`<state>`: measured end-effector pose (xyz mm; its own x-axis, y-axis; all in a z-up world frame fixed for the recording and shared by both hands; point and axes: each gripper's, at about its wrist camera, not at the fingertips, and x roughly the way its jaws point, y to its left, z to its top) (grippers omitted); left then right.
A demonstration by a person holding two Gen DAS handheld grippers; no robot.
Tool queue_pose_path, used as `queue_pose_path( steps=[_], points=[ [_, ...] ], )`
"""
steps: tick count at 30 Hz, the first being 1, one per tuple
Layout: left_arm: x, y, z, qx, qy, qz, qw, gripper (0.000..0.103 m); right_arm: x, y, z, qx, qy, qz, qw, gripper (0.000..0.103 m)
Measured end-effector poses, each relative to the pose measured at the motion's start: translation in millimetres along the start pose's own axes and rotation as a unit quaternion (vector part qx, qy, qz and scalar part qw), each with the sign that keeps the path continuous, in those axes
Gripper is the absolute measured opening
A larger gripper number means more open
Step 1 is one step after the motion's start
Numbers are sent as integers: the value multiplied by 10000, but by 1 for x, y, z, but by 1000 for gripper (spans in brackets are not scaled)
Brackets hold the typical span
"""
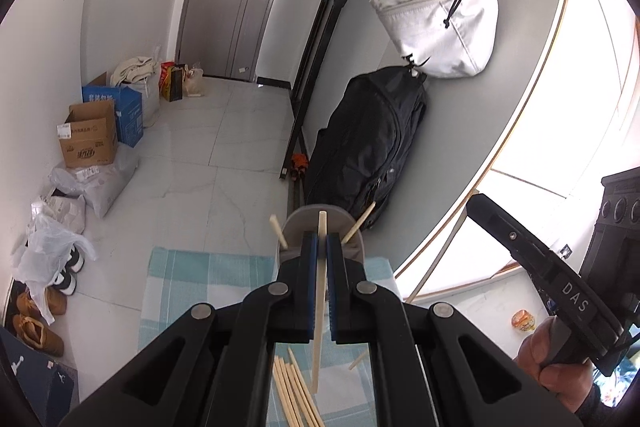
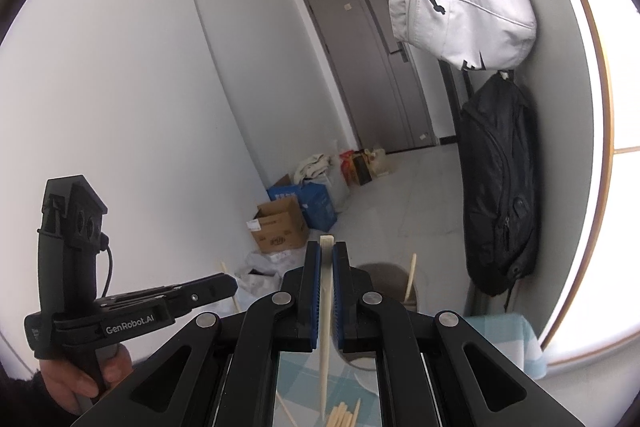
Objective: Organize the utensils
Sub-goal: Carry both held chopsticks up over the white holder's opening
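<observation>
Left gripper (image 1: 322, 247) is clamped on one pale chopstick (image 1: 320, 299); right gripper (image 2: 327, 259) likewise pinches its own chopstick (image 2: 325, 311). Each stick runs upright between the pads, tip hanging toward six o'clock. The grey holder (image 1: 320, 217) sits at twelve o'clock of the left claw, with sticks already leaning in it. Loose chopsticks (image 1: 294, 395) lie at six on the checked cloth (image 1: 192, 279). Best, I judge, to centre each tip over the holder's mouth before releasing.

A white bag (image 1: 440, 15) hangs above a black backpack (image 1: 368, 147); cardboard boxes (image 1: 90, 139) line the wall.
</observation>
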<state>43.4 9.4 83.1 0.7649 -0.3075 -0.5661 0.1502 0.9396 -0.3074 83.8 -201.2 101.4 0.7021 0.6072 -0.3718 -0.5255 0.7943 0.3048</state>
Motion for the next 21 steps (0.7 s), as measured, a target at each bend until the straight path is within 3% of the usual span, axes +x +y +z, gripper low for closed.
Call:
queue_pose_path(
  steps=[7,14,21],
  points=[
    [0,-2,39,-123,-249,-140,9995,1,9,-6,41,65,-338,-105,9994,5],
    [12,-3,70,-193,-455,-198,9986,1,34,-11,69,-103,-391,-186,9990,5],
    [43,2,85,-218,-662,68,9975,1,70,-24,79,-228,-386,-391,9982,5]
  ],
)
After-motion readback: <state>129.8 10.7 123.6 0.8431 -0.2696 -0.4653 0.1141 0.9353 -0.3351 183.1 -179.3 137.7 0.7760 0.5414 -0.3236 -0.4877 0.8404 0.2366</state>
